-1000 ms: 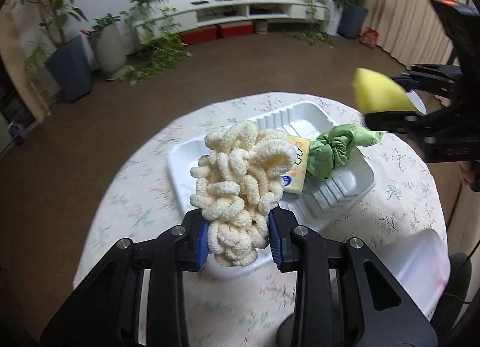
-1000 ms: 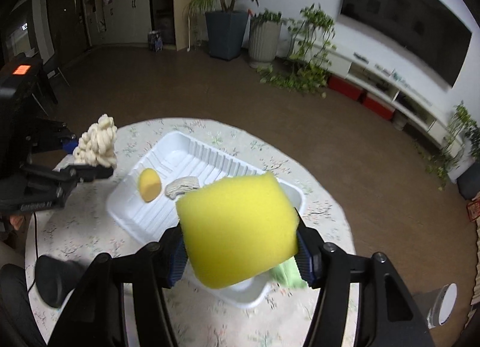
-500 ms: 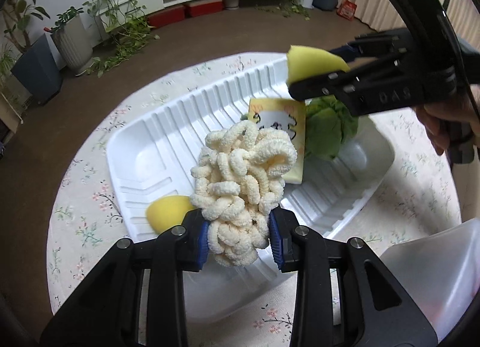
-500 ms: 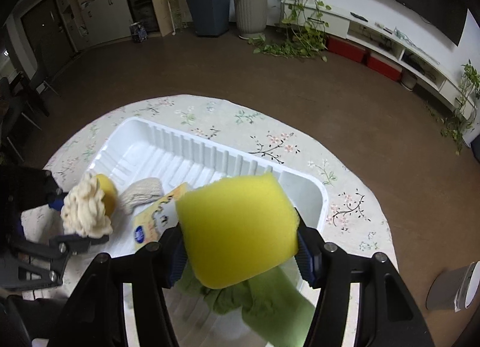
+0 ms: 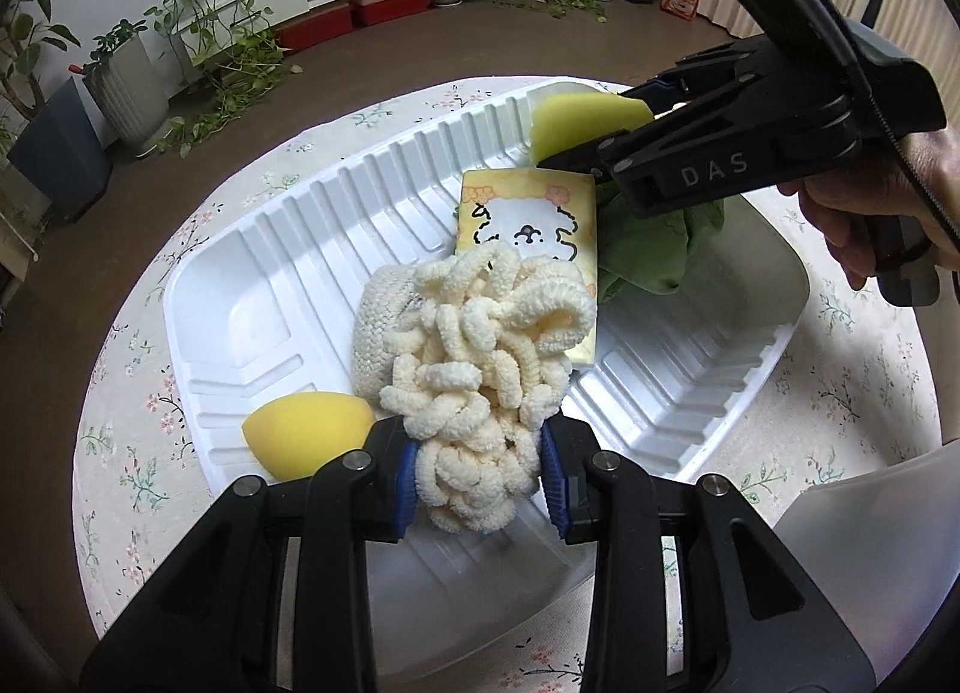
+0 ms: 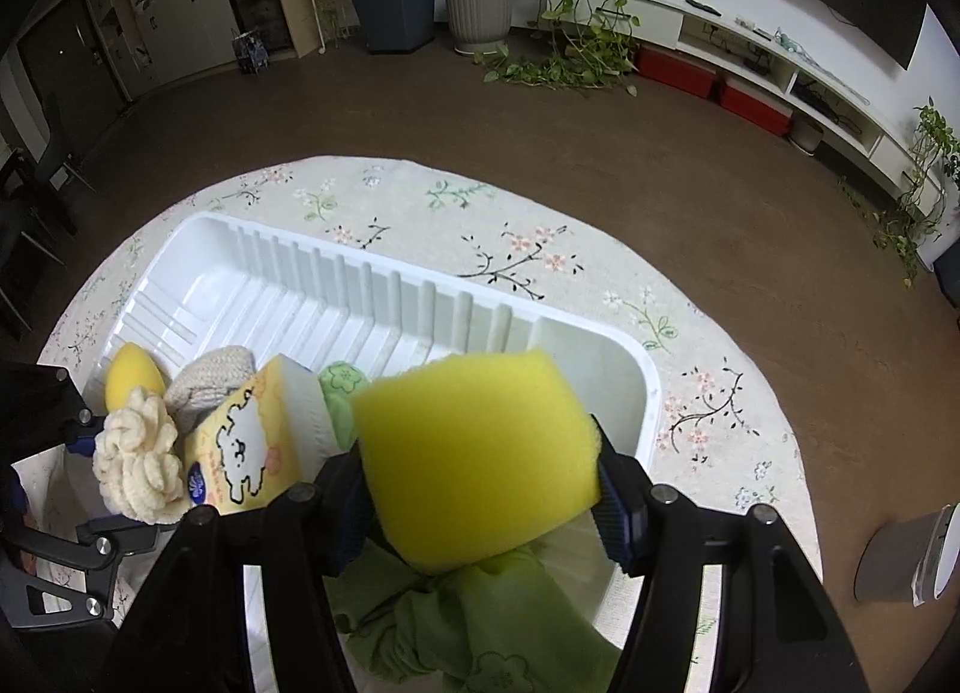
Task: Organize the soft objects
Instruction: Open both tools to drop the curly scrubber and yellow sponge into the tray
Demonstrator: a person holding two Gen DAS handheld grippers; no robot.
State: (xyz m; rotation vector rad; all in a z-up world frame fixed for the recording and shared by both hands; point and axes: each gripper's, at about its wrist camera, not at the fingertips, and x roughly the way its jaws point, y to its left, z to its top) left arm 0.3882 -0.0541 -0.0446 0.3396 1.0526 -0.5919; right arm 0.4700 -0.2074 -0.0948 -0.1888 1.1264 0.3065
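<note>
1. Both hands have come down over the white tray (image 5: 252,249) on the round counter (image 6: 708,345). A second ago they hung well above it with wide floor in view; now the tray fills both views.
2. The left gripper (image 5: 477,468) holds the cream chenille bundle (image 5: 480,357) between its blue pads. It hangs low over the tray's near side, just beside the yellow egg-shaped sponge (image 5: 306,432) and the beige knit cloth (image 5: 378,327).
3. The right gripper (image 6: 480,489) is clamped wide on the yellow sponge block (image 6: 474,453), over the tray's other end above the green cloth (image 6: 480,627).
4. Neither grip has loosened enough to matter; both soft things sit squeezed between the pads, as they did a second ago.
5. I judge the carrying is nearly over and both pieces are about to be let go into the tray, alongside what already lies there.
6. The left wrist view shows the person's hand (image 5: 876,213) on the right gripper's handle, and the tissue pack (image 5: 528,219) face-on with its sheep drawing.
7. The right wrist view shows the tray's bare far half, and how much of the green cloth spreads under the block; there the chenille bundle appears small at the left edge.
</note>
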